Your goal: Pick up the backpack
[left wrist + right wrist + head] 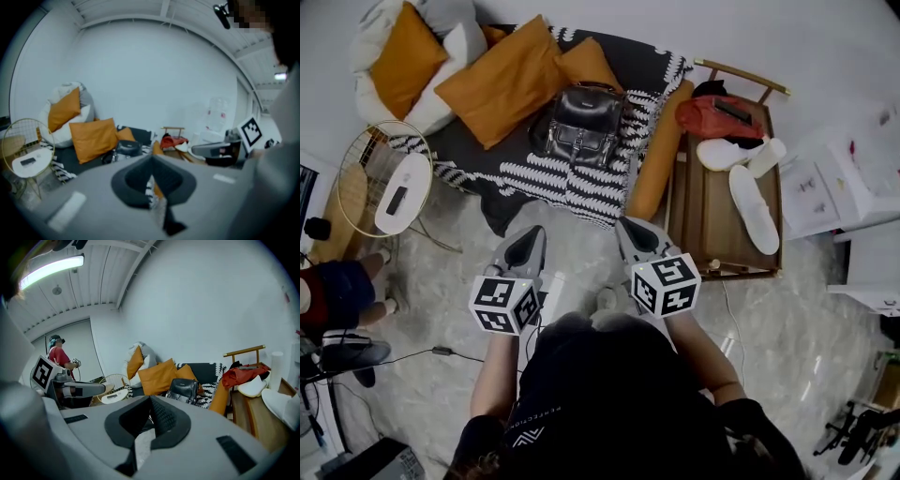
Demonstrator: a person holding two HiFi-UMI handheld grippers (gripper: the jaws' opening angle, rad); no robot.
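— Where did we see the backpack (581,122)?
— Sitting on the black-and-white blanket (546,176), beside the orange cushions (502,80).
— And our left gripper (529,236) and right gripper (632,228)?
— Both short of that blanket, jaws pressed together, nothing between them.

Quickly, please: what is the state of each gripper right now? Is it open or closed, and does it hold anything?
Left gripper: closed, holding nothing.
Right gripper: closed, holding nothing.

The backpack (581,122) is glossy black. The blanket (572,183) is black with white zigzag bands. The cushions (502,80) are plain orange, and the bag (712,117) is red.
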